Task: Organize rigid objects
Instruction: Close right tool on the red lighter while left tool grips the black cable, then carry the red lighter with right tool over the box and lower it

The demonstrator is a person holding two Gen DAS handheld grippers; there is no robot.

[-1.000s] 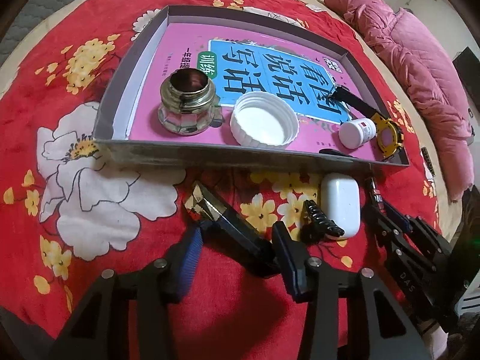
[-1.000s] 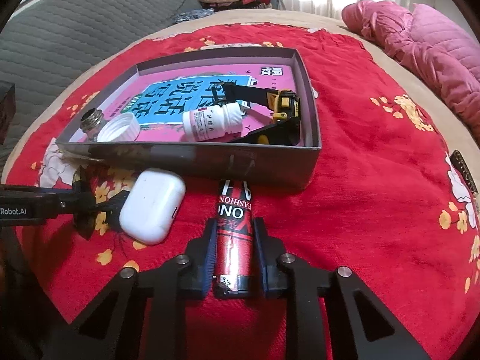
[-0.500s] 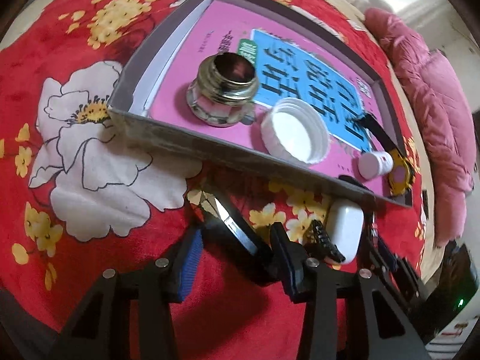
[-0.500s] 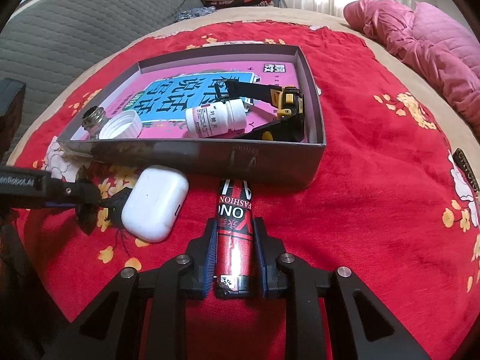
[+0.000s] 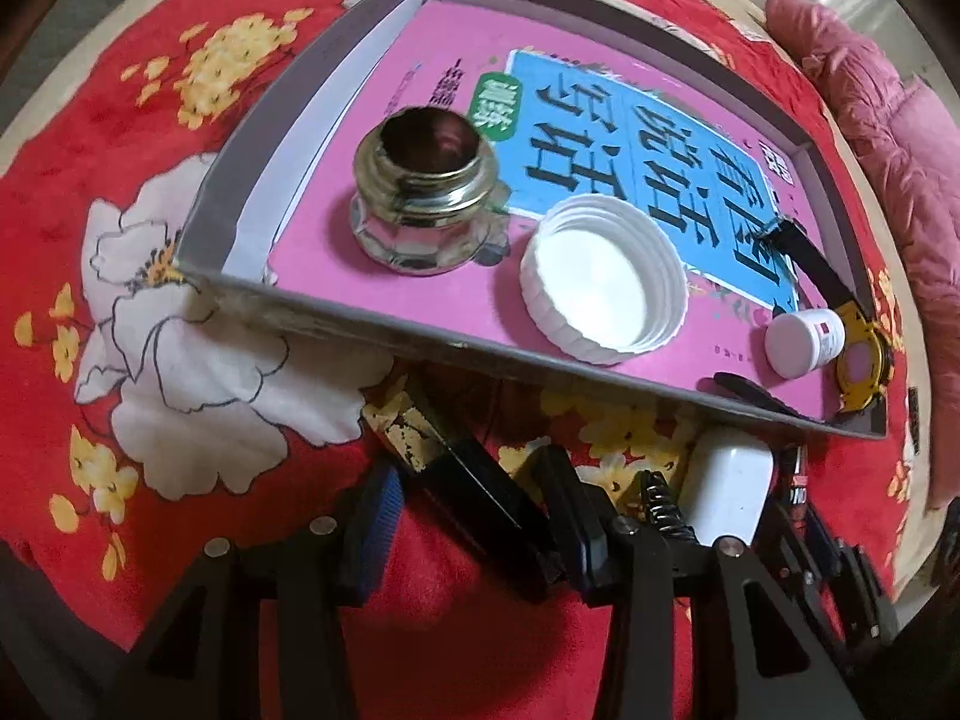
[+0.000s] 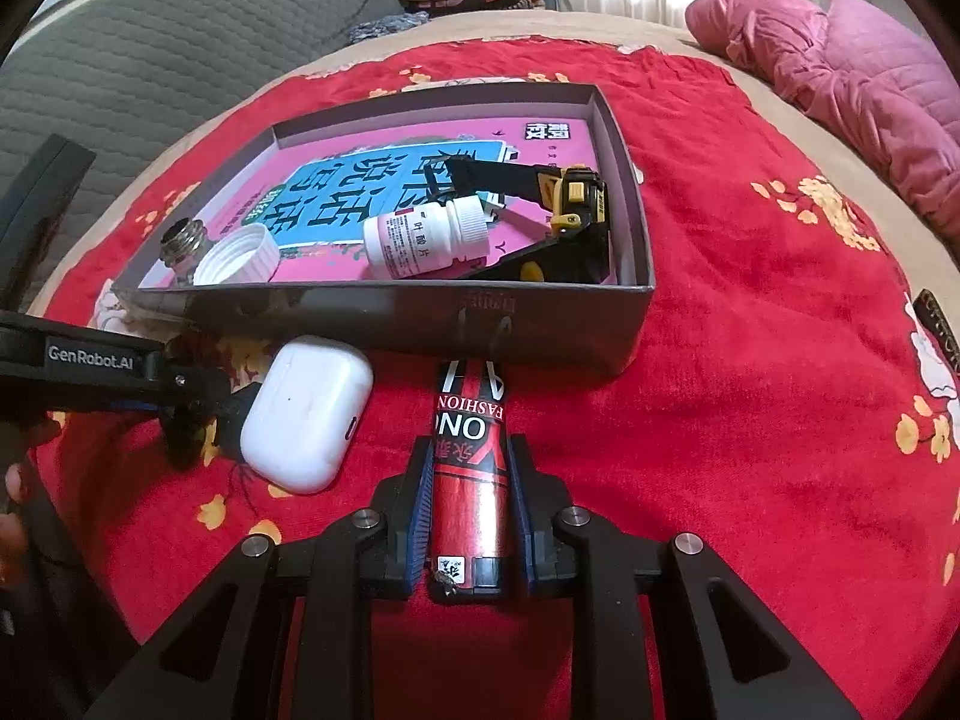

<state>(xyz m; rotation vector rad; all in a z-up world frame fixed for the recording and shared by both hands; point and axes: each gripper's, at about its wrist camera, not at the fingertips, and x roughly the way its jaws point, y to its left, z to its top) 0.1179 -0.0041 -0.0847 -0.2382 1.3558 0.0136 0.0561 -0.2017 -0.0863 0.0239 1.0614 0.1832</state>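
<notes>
Both grippers hold items just outside the box's near wall.

The right gripper (image 6: 468, 516) is clamped on the red lighter (image 6: 471, 468), whose tip touches the grey box (image 6: 540, 324). The left gripper (image 5: 474, 498) brackets a black-and-gold clip (image 5: 456, 468); whether it pinches is unclear. The wall could catch either item on a low lift. The white earbud case (image 6: 306, 414) crowds between them; open room lies in the box's near middle, between the white cap (image 5: 603, 285) and the pill bottle (image 6: 420, 237).

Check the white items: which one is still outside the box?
The white earbud case. It lies on the red cloth in front of the box, while the white lid and the white pill bottle lie inside it.
</notes>
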